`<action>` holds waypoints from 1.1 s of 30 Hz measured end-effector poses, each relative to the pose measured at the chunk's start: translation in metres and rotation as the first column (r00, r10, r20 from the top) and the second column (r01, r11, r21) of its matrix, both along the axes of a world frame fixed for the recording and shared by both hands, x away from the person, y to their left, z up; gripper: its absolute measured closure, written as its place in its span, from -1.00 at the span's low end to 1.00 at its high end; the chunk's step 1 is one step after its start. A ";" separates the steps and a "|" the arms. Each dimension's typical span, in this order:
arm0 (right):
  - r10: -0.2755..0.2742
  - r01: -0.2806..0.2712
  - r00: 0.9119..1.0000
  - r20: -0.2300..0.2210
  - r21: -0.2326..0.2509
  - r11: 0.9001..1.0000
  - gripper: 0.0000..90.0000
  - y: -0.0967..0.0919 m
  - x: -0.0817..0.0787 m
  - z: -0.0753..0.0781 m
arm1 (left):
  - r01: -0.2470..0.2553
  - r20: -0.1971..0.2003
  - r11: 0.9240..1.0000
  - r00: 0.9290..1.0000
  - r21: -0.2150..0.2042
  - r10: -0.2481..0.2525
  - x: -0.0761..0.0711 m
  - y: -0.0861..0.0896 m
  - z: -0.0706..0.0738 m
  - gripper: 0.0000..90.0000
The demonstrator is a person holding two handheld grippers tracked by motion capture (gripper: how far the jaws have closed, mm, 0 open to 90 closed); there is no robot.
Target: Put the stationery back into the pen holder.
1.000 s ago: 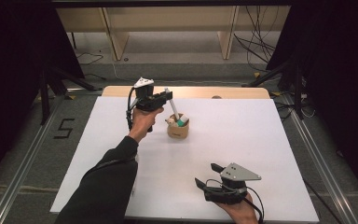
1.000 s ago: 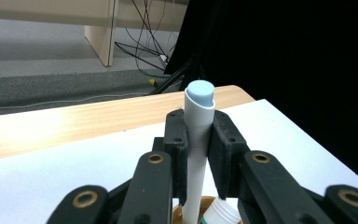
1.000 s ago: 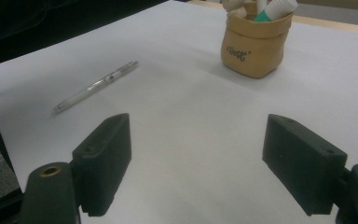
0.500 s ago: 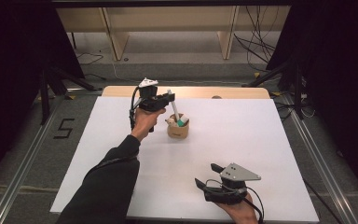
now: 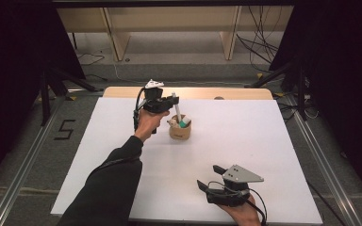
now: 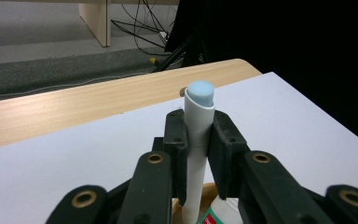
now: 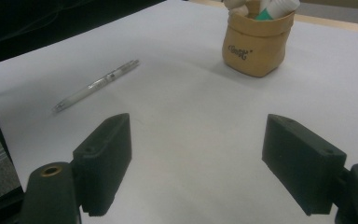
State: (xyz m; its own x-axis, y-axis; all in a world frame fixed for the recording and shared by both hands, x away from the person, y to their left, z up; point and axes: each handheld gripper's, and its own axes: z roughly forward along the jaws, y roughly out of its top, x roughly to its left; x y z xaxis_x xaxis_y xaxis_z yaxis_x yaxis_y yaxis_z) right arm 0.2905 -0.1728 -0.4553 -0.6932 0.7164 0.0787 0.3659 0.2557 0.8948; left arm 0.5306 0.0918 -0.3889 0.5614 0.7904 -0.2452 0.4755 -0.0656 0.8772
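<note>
Over the far half of the white table sheet (image 5: 245, 141), the left gripper (image 5: 173, 100) is pinching a white cylindrical marker with a pale blue end cap (image 6: 198, 126) between its two black jaws. In the left gripper view the pads are pressing on both sides of the marker's barrel, just below the cap, and the marker is standing nearly upright. Its lower end is reaching down into a small tan soft-sided pouch with dark lettering (image 5: 180, 130), which is sitting on the sheet just beside the left hand (image 5: 147, 121). A green-and-white tube-like item (image 5: 184, 123) is also leaning inside that pouch.

The right gripper (image 5: 208, 178) is resting near the sheet's near edge, well apart from the pouch, with its jaws spread wide and nothing between them. In the right gripper view, a clear plastic pen (image 7: 96, 85) is lying flat on the sheet, apart from the pouch.
</note>
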 end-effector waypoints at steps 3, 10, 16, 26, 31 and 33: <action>0.001 -0.001 1.000 0.002 -0.001 1.000 -0.45 0.000 0.000 0.000 | 0.003 -0.002 1.000 1.000 0.001 -0.003 0.000 -0.001 -0.001 0.72; 0.001 -0.001 1.000 0.002 -0.001 1.000 -0.45 0.000 0.000 0.000 | 0.011 -0.005 1.000 1.000 0.010 -0.011 0.001 -0.002 -0.002 0.72; 0.001 -0.001 1.000 0.001 0.000 1.000 -0.45 0.000 0.000 0.000 | 0.020 -0.013 1.000 1.000 0.021 -0.020 0.001 -0.004 -0.003 0.72; 0.001 -0.001 1.000 -0.001 -0.001 1.000 -0.45 0.000 0.000 0.000 | 0.033 -0.036 0.999 0.999 0.034 -0.031 0.002 -0.004 -0.006 0.70; 0.001 -0.001 1.000 0.000 -0.003 1.000 -0.45 0.000 0.001 -0.001 | 0.000 -0.058 1.000 0.998 0.023 0.002 0.000 -0.003 -0.001 0.21; 0.001 -0.001 1.000 0.000 -0.002 1.000 -0.45 0.000 0.000 -0.001 | -0.014 -0.063 1.000 0.998 0.015 0.015 -0.002 0.000 0.002 0.01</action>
State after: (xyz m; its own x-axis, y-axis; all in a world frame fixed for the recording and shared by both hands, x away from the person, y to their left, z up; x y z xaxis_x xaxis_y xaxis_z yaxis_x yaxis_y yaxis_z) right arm 0.2910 -0.1729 -0.4558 -0.6942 0.7156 0.0769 0.3653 0.2583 0.8943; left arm 0.5289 0.0916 -0.3869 0.5334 0.8023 -0.2679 0.5309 -0.0710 0.8445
